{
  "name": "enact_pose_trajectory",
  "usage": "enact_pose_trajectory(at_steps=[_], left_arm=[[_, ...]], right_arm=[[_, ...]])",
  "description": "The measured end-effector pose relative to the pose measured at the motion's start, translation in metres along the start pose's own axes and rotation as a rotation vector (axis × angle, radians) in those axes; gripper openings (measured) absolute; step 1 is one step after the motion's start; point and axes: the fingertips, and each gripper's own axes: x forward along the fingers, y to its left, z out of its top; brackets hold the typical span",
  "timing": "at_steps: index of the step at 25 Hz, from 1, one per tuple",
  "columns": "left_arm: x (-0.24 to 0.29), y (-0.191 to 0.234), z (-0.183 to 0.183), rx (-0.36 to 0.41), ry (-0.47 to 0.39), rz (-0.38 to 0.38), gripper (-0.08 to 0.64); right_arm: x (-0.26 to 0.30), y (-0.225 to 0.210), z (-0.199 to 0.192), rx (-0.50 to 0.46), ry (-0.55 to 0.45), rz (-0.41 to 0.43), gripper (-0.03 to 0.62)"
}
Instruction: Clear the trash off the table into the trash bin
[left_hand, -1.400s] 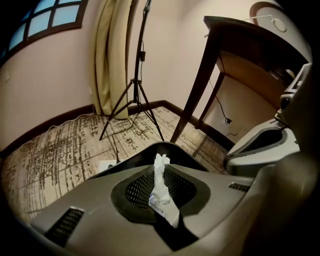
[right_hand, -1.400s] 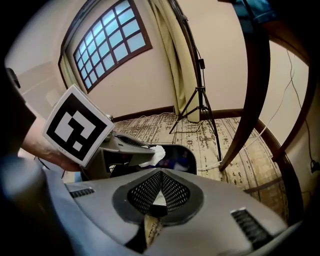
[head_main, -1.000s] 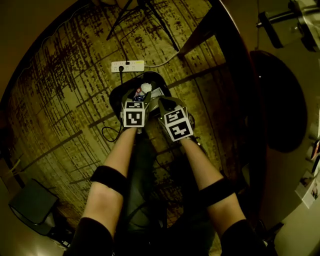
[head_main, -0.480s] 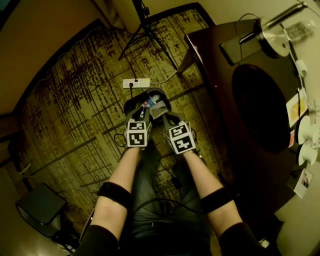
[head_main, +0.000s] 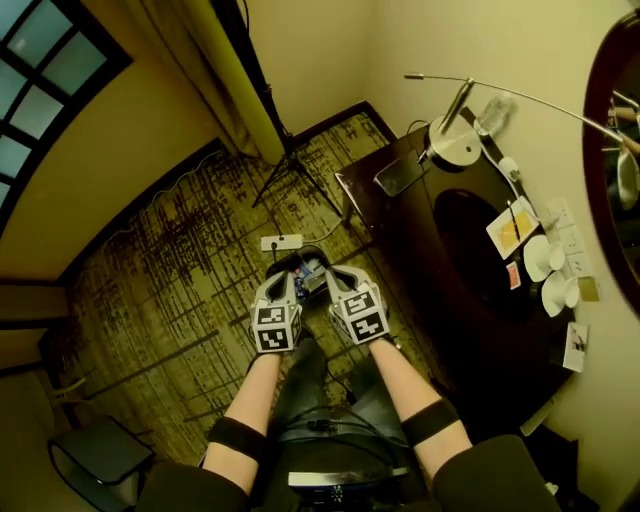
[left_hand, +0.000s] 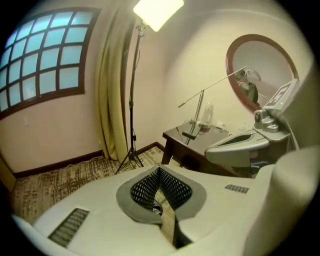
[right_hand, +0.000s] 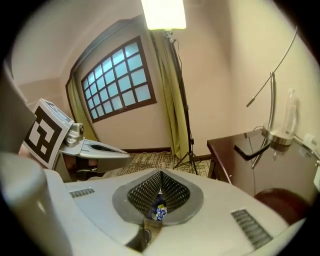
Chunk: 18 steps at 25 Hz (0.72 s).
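The jaws of the left gripper (left_hand: 159, 170) are clenched, mesh pads meeting at the tip with nothing between them. They have just been closing, and only patterned brown carpet (left_hand: 52, 176) shows through the slit behind them. The right gripper (right_hand: 161, 172) is likewise pressed closed. One small blue-and-white scrap (right_hand: 159, 210) shows low in the gap behind its pads; whether it is pinched there or lies far below, I cannot tell. In the head view the two grippers hang side by side on bare forearms, tips close together. The one black trash bin (head_main: 296, 262) stands on the carpet just past and beneath both sets of tips. Its near half is covered by the grippers and its contents are too small to sort out, beyond a bluish patch. One white power strip (head_main: 282, 241) lies just beyond the bin. To the right stands one dark wooden table (head_main: 400, 215), its far side cut off by the picture's edge. On it are one round-based desk lamp with a thin bent arm (head_main: 455, 142), one clear plastic bottle (head_main: 495, 112) beside the lamp, two white cups (head_main: 545, 258) near the wall, and a few small cards I cannot read. Behind the bin rise one black tripod light stand (head_main: 290, 165) and one yellow curtain (head_main: 225, 80).
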Motion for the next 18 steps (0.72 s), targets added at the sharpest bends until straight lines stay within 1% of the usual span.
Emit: enact_pose_trajectory(at_steps=[2,5,9,11,13,15,18], left_arm=[[-0.025,-0.014,0.028,0.023,-0.036,-0.013,0.001],[-0.051,-0.045,0.067,0.065,-0.083,-0.063,0.001],[-0.067,-0.079,0.097,0.132,-0.138,-0.101,0.001],[-0.069,-0.1,0.106,0.16,-0.149,-0.133,0.001],[-0.065,-0.129,0.112,0.198,-0.149,-0.181,0.001],[-0.06,-0.169,0.113,0.245,-0.143,-0.259,0.001],[-0.052,-0.238,0.11,0.318,-0.143,-0.384,0.001]], right_arm=[[-0.031,0.003,0.024,-0.01,-0.039,-0.016,0.003],[-0.071,-0.001,0.049,-0.026,-0.095,-0.056,0.003],[-0.12,-0.016,0.052,-0.012,-0.138,-0.123,0.003],[-0.145,-0.031,0.049,0.006,-0.158,-0.171,0.003],[-0.174,-0.054,0.039,0.039,-0.175,-0.236,0.003],[-0.21,-0.081,0.022,0.085,-0.196,-0.32,0.003],[-0.272,-0.121,-0.015,0.167,-0.216,-0.46,0.003]])
